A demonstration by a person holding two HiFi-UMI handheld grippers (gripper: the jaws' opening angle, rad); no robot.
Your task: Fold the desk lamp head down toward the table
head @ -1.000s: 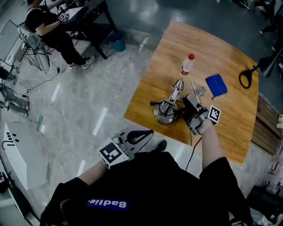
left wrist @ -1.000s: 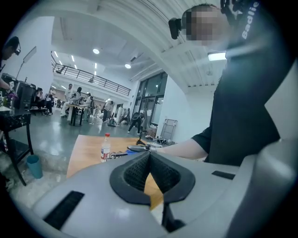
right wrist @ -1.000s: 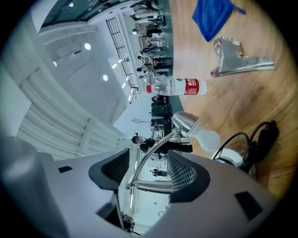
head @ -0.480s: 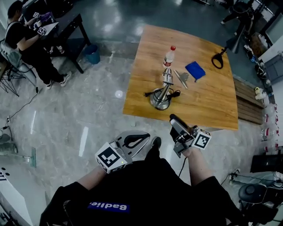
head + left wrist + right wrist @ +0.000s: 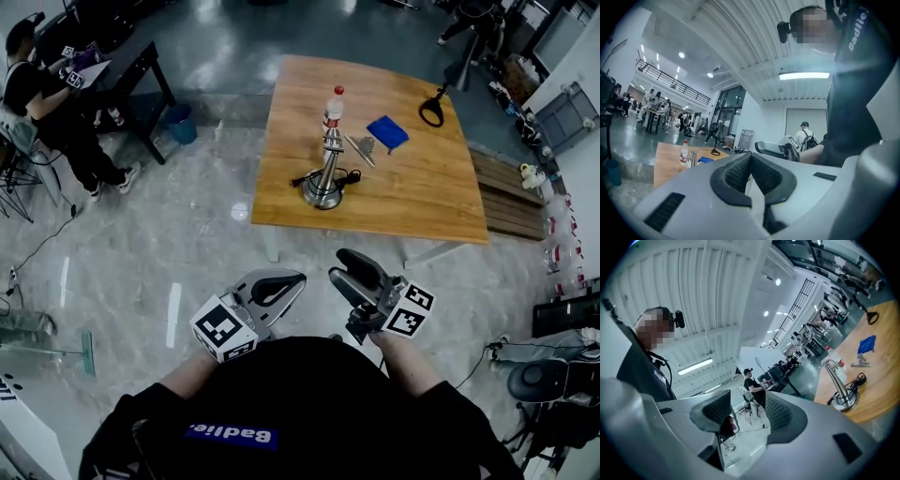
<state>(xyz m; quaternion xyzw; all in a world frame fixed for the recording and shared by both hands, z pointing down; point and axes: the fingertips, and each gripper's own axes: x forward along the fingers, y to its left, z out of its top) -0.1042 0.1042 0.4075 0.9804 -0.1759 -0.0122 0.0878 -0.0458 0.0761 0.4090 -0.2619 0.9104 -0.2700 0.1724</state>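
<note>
On the wooden table: the desk lamp (image 5: 323,178) stands on its round metal base, near the table edge that faces the person; its silver neck rises slanted from the base.
Lamp from the right gripper view: the desk lamp (image 5: 840,389) shows far off at the right, neck leaning, the top part bent over; how far the head is folded I cannot tell.
Cable: a black cable (image 5: 349,175) lies coiled just beside the base.
Bottle: a clear bottle (image 5: 332,101) with a red cap stands upright just behind the lamp.
Other things on the table: a small metal piece (image 5: 361,146) near the lamp, a blue cloth (image 5: 386,131) beyond it, and a black ring-shaped tool (image 5: 432,111) close to the far corner.
Table (image 5: 417,192): light wood, on a grey shiny floor (image 5: 187,216).
Right gripper (image 5: 354,270): held over the floor close to the person's body, well apart from the table; its jaws stand spread with nothing between them.
Left gripper (image 5: 286,284): also near the body, beside the right one; its jaws are pressed together at the tips and hold nothing.
Background: a person (image 5: 42,89) sits at a dark desk (image 5: 141,61) far to the left, and a blue bin (image 5: 178,122) stands next to it.
</note>
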